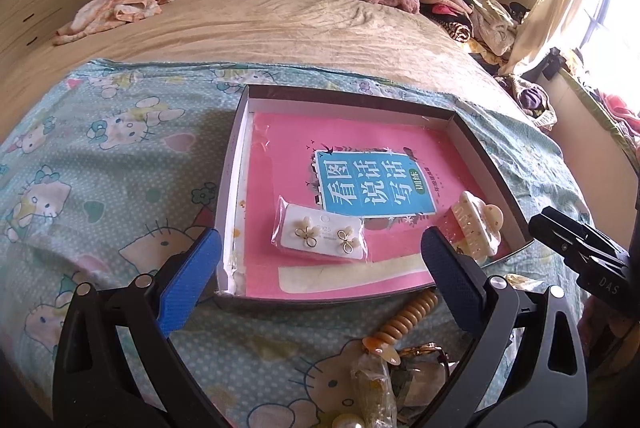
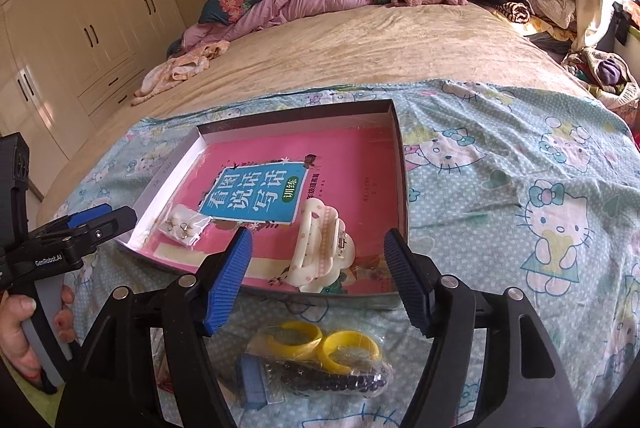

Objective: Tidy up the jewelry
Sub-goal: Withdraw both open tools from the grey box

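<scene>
Left wrist: both grippers' jaws wide, empty; hair claw (image 1: 478, 224) & earring card (image 1: 320, 234) in tray (image 1: 230, 164).

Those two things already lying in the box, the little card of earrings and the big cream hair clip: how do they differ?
The earring card lies flat, sealed in a clear sleeve; the hair clip is bare and stands up off the book cover. The earring card is small and thin; the hair clip is much bulkier. The earring card sits nearer the box's left side, the hair clip nearer its right. Both are pale and rest on the pink book.
</scene>
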Available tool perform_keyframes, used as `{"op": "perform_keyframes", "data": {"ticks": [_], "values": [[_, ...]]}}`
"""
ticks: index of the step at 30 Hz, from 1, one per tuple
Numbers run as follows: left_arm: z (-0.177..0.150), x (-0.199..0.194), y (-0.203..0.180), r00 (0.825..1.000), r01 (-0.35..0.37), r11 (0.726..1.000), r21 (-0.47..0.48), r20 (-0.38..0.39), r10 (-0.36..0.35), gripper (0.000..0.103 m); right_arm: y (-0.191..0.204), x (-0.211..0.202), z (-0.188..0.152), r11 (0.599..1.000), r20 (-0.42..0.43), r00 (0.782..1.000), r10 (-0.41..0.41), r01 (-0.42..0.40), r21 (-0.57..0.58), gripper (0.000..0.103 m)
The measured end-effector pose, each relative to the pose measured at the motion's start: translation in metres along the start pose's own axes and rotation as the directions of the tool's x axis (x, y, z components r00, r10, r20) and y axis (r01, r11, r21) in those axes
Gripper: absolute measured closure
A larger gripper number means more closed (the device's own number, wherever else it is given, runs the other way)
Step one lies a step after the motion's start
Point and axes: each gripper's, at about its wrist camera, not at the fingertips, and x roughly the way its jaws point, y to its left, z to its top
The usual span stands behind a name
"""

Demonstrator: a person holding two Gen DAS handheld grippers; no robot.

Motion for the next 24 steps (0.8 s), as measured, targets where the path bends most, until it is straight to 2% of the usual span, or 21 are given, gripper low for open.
{"op": "perform_keyframes", "data": {"ticks": [13, 24], "values": [[0.000, -0.045, 0.006, 0.997, 0.015, 0.999, -0.031, 0.075, -0.013, 0.010, 0.013, -0.050, -0.001, 0.999, 0.075, 0.997, 0.032, -0.031, -0.014, 0.026], [-0.016, -0.078, 0.004, 0.993, 0.033, 0.999, -0.016, 0.116, -0.031, 0.010, 0.033, -0.086, -0.008, 0.996, 0.118, 0.991, 0.060, -0.052, -0.071, 0.021]]}}
